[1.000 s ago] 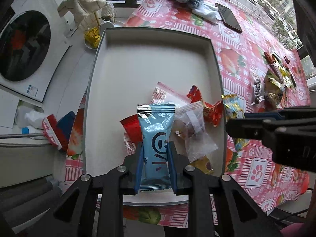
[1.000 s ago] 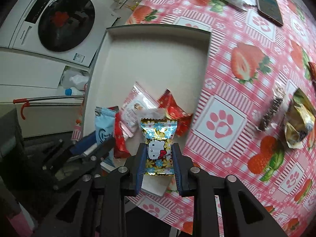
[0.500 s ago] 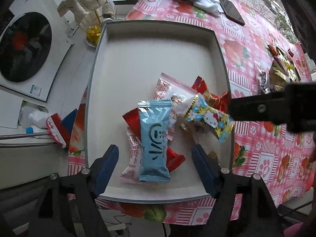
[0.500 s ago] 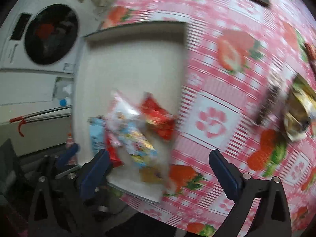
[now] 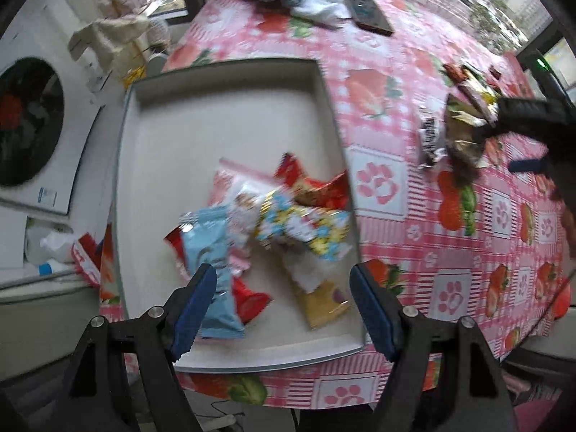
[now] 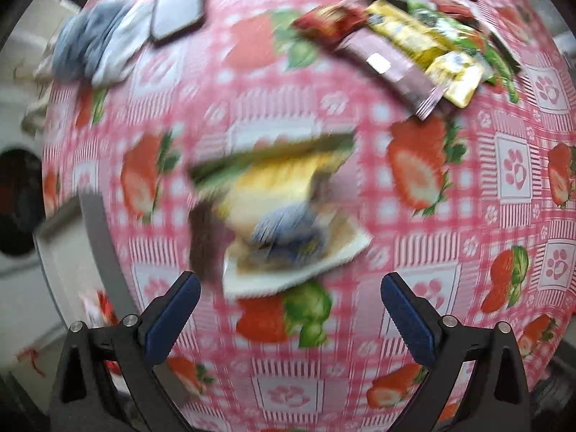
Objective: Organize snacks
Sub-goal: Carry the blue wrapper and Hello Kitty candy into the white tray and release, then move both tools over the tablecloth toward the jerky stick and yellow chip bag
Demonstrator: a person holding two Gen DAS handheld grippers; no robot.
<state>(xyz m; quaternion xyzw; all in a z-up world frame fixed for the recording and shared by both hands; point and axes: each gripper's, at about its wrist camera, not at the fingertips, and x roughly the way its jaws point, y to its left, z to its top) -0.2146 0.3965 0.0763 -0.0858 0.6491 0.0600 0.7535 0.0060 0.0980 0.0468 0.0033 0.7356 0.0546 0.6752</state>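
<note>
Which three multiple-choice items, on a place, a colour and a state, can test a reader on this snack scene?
1. Where is the phone?
A. in the tray
B. on the tablecloth
C. on the floor

2. What colour is the packet nearest the left tool?
A. light blue
B. black
C. purple

3. How is the right tool?
A. shut on a packet
B. shut and empty
C. open and empty

Key: 1 B, it lies on the tablecloth beyond the tray. 2 A, its wrapper is pale blue. 3 C, the pads stand wide apart with nothing between.
</note>
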